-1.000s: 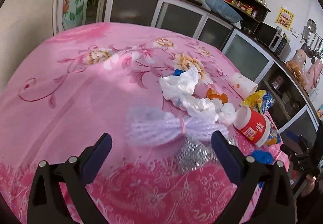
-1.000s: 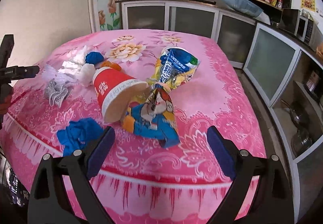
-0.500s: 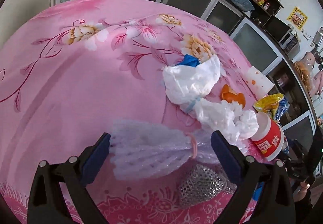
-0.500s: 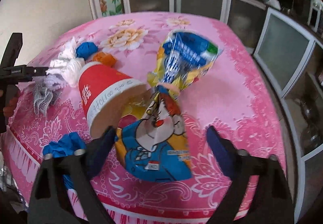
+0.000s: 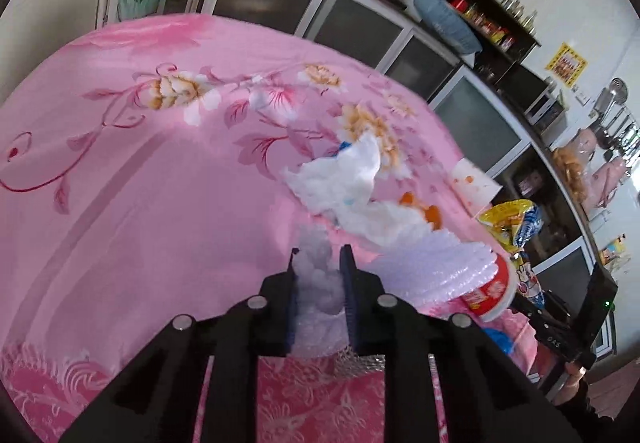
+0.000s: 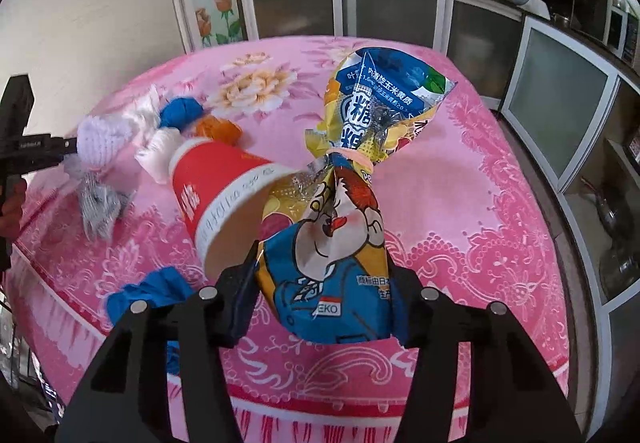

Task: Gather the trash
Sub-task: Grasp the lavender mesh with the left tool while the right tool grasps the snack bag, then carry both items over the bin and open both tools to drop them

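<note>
Trash lies scattered over the near part of a table under a pink floral cloth (image 5: 132, 211), and we hold a gripper in each hand above it. Our left gripper (image 5: 319, 263) has just been closing and now pinches the white foam net (image 5: 320, 283) between its two pads, the net's other end fanning out to the right against the red paper cup (image 6: 224, 183). Just beyond the net we see a crumpled white tissue (image 5: 340, 179), with an orange scrap (image 5: 430, 213) beside it and a white cup (image 5: 474, 183) further right. A piece of silver mesh (image 6: 98, 203) lies on the cloth under the left gripper. Our right gripper (image 6: 322, 283) has also just been closing; its pads now press on both sides of the lower end of the blue and yellow snack bag (image 6: 332, 267), which is tied at the middle with a pink band and leans against the mouth of the red paper cup lying on its side. A blue crumpled scrap (image 6: 148, 293) sits at the table's edge left of that gripper, and another blue wad (image 6: 180, 113) lies behind the tissue.
</note>
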Available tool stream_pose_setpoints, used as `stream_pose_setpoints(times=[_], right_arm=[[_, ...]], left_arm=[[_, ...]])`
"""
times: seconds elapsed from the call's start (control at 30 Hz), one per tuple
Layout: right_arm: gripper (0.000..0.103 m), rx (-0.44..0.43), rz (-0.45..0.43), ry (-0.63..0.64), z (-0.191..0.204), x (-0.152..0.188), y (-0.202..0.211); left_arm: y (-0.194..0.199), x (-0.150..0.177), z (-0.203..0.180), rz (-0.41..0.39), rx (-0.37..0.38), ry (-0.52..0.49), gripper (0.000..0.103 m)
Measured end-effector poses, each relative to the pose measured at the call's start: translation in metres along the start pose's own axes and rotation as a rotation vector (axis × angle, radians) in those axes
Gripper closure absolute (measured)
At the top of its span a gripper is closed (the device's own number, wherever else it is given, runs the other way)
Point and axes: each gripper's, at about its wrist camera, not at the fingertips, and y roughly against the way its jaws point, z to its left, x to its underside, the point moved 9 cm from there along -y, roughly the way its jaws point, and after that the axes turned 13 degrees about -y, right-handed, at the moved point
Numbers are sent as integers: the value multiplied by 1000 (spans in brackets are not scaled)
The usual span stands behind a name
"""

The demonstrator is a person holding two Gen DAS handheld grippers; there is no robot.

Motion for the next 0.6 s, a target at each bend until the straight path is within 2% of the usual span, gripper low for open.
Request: stream_pose_setpoints(times=[0.3,0.5,0.6], right_arm=[[52,9,-76,1,-4,-6,50],[52,16,-129,-26,-17,10,108],[52,31,-152,-45,-30,23,137]], left_arm=[[63,-2,-21,-121,52,3,85],[86,7,-78,-144,120,-86,85],[90,15,-116,-144,178,-139,85]])
